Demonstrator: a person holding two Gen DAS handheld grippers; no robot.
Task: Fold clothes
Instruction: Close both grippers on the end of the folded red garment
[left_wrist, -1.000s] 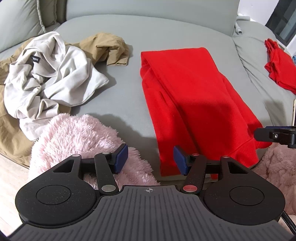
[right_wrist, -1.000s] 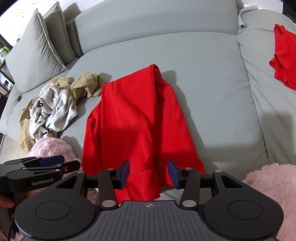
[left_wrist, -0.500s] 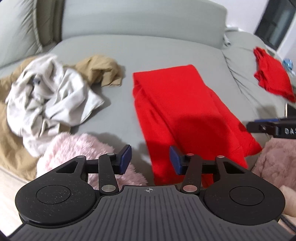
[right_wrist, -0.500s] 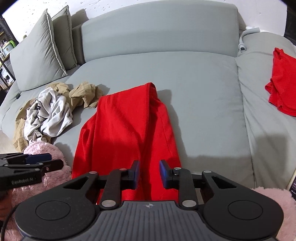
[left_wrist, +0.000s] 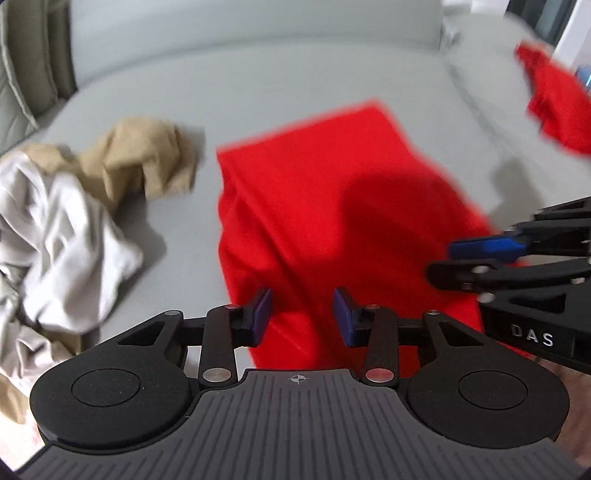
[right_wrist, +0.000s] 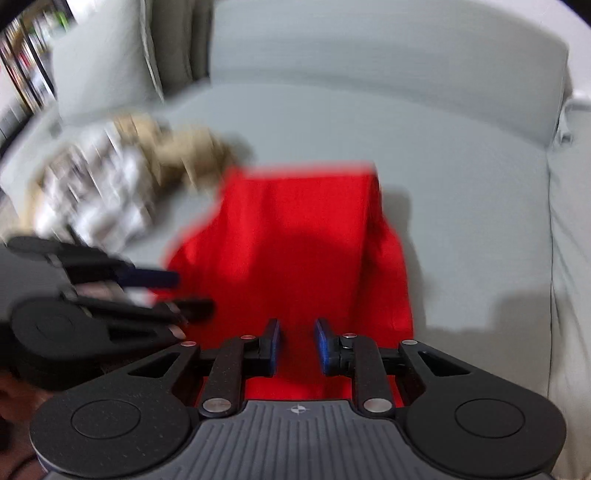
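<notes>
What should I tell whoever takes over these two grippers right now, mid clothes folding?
Left gripper: open, empty, over the near end of the red garment.
Right gripper: open, narrower gap, empty, also over that near end.
The red garment lies lengthwise on the grey sofa, apparently folded into a long strip.
Left: a short fold across it looks like the next step.
Unfolded pile to the left: white garment and tan garment.
Another red garment lies crumpled on the far right cushion.
Both views are blurred, so check the edges before gripping.
</notes>
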